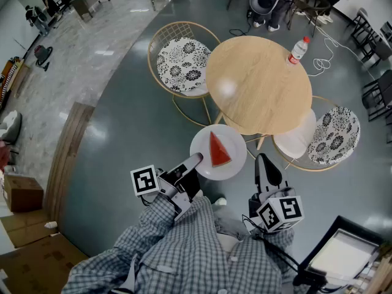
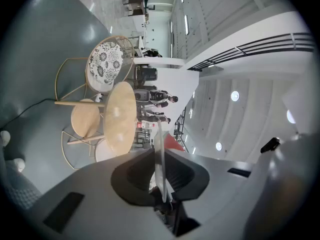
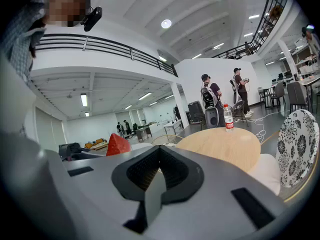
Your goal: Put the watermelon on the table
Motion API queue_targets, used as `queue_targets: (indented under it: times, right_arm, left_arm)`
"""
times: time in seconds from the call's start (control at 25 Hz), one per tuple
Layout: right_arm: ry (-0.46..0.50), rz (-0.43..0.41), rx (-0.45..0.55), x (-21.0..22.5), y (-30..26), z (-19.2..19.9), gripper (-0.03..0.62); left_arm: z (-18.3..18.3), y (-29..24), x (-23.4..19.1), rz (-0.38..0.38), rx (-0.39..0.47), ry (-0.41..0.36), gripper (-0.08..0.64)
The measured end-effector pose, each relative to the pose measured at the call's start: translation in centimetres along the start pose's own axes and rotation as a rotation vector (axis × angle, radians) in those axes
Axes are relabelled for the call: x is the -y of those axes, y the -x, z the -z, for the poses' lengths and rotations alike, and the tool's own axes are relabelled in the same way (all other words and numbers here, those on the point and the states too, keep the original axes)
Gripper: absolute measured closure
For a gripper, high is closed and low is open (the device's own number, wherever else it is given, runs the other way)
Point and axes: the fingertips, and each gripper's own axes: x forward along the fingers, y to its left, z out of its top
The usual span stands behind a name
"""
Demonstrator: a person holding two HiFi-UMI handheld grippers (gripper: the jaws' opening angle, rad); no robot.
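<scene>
A red wedge of watermelon (image 1: 218,150) lies on a white plate (image 1: 203,166) held in the air just short of the round wooden table (image 1: 257,84). My left gripper (image 1: 197,158) is shut on the plate's left rim; in the left gripper view the plate (image 2: 160,159) runs edge-on between the pads, with the watermelon (image 2: 172,143) beyond. My right gripper (image 1: 261,159) sits just right of the plate, apart from it, jaws shut with nothing in them. In the right gripper view the watermelon (image 3: 118,145) shows at the left and the table (image 3: 220,146) ahead.
A water bottle (image 1: 298,49) stands at the table's far right edge. Wire chairs with patterned cushions stand at the table's left (image 1: 182,57) and right (image 1: 335,133), and a plain stool (image 1: 295,141) is tucked under the near side. A cable (image 1: 324,54) trails on the grey floor.
</scene>
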Motion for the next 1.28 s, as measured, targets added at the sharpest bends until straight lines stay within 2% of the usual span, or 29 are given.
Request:
queue_targets:
  times: [0.48, 0.76, 0.92, 1.0, 1.04, 1.12, 1.28]
  right_arm:
    - [-0.023, -0.01, -0.009, 0.0, -0.3, 0.3, 0.584]
    - [-0.223, -0.026, -0.054, -0.4, -0.9, 1.1, 0.583]
    - [-0.315, -0.03, -0.048, -0.9, -1.6, 1.2, 0.583]
    - [-0.406, -0.045, -0.041, -1.8, -2.1, 1.1, 0.581]
    - [-0.464, -0.062, -0.039, -2.4, -2.4, 1.1, 0.575]
    - [-0.546, -0.102, -0.046, -3.1, -2.7, 1.3, 0.508]
    - [-0.558, -0.134, -0.091, -3.8, -3.1, 2.4, 0.494]
  left_arm:
    - [-0.3, -0.1, -0.4, 0.001, 0.004, -0.007, 0.517]
    - [-0.9, 0.2, -0.5, -0.004, 0.001, -0.01, 0.517]
    - [-1.4, 0.2, -0.7, -0.007, 0.0, -0.009, 0.517]
    - [-2.0, 0.8, -0.6, -0.007, 0.001, -0.006, 0.517]
    - [-2.3, 1.1, -0.5, -0.007, 0.001, -0.005, 0.517]
    - [-2.6, 1.3, -0.4, -0.007, 0.0, -0.004, 0.517]
    - [-2.6, 1.2, -0.6, 0.001, -0.009, -0.003, 0.517]
